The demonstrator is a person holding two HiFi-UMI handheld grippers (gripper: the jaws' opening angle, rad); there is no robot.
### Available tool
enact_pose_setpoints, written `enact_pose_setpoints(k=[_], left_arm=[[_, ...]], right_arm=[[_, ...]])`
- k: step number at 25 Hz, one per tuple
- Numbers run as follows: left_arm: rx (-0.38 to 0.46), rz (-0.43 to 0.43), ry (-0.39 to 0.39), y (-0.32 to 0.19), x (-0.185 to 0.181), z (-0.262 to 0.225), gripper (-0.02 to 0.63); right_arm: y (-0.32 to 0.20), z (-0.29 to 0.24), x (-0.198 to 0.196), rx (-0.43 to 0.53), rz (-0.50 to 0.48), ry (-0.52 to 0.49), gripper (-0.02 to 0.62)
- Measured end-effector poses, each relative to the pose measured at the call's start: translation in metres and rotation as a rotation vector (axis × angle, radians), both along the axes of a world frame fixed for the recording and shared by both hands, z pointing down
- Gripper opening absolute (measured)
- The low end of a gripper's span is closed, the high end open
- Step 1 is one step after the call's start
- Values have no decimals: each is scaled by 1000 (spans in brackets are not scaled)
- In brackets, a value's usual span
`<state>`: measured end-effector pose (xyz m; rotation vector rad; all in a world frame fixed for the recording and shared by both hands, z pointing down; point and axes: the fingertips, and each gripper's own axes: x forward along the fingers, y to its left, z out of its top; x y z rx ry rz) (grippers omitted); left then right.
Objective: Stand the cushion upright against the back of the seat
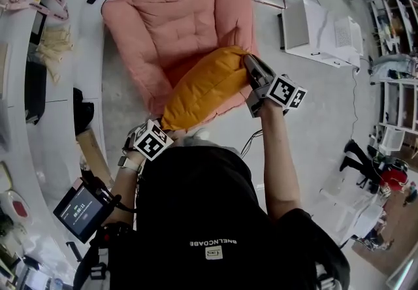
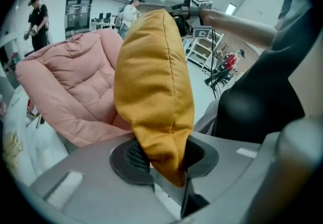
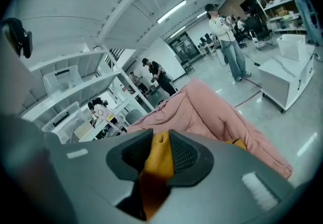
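The left gripper [image 2: 164, 160] and right gripper [image 3: 159, 155] are each pinching a corner of the plump mustard-yellow fabric cushion [image 1: 206, 86] over the quilted pink padded seat [image 1: 176, 21].

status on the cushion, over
Both shut: left gripper on one end of the cushion, right gripper on the other. Cushion at near edge of the seat, not against the back yet. Nothing else on the seat.

Pink seat [image 1: 176, 21] partly behind cushion [image 1: 206, 86]
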<state>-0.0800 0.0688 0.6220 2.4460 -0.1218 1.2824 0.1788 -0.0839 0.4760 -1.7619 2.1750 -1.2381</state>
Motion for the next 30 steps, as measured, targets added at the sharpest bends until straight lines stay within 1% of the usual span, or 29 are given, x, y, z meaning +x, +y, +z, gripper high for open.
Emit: enact_pose_setpoints(k=[2,8,10,12,14,16,22,26,30], left_arm=[[37,32,15,-12,-1,-15,126],[126,75,75,-56,-6,-73,123],[153,78,100,-74,-8,-91,123],[157,55,127,-96,-14,-103,123],[146,31,165,-119,-21,-110,123],[145,24,199,-133,-22,-121,121],[176,33,274,-149,-5,-163,121],[173,14,325,-162,-4,-186,121],[202,-31,340,-192,-6,-207,120]], right_arm=[[-4,-9,5,14,23,8,103],[-18,-43,27,76,101,5,103],[-24,-52,32,95,129,2,103],[-34,-57,32,104,146,15,104],[-48,-58,29,97,156,42,104],[-56,-62,32,80,165,71,104],[-67,-89,54,35,169,174,105],[-85,-109,57,31,139,252,107],[-116,-128,55,34,87,349,107]])
